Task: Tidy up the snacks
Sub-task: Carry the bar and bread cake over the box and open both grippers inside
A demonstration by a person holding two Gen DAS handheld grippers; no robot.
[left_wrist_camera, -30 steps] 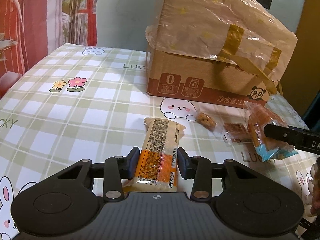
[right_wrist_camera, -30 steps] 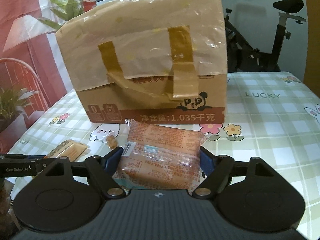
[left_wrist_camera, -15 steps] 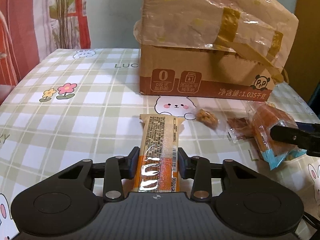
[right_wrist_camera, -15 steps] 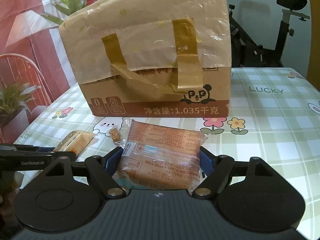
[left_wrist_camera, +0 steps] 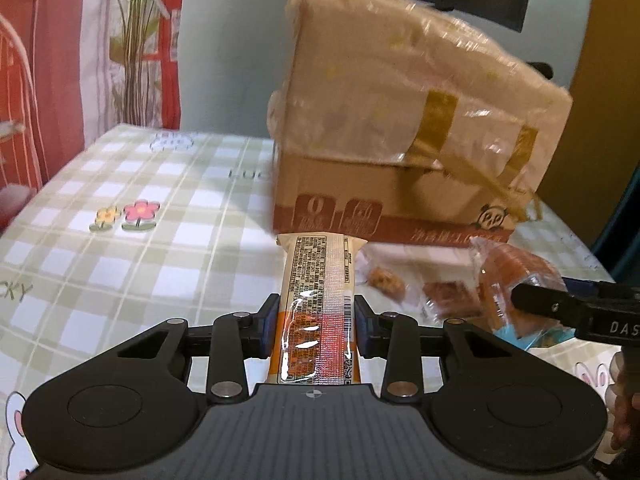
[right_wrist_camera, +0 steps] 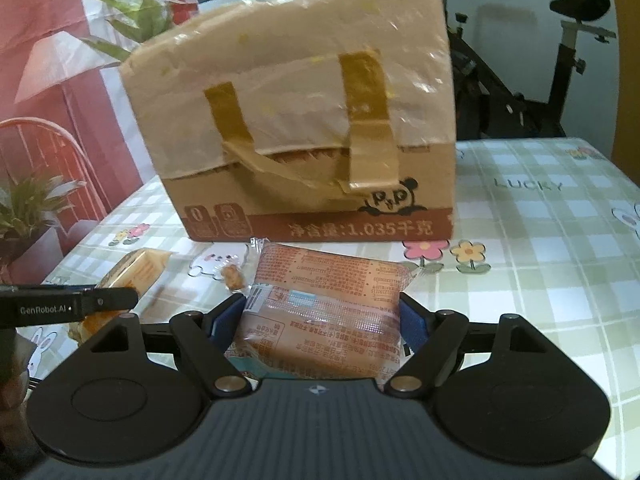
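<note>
We see a tablecloth (left_wrist_camera: 168, 248) checked in pale green and white, printed with pink and yellow flowers and white rabbits. The cardboard box (right_wrist_camera: 304, 128) is tan with a reddish-brown band — a black-and-white panda on it — and ochre tape. One snack bar (left_wrist_camera: 318, 300) is cream and orange; the snack packet (right_wrist_camera: 324, 312) is orange-brown with a pale blue strip.
</note>
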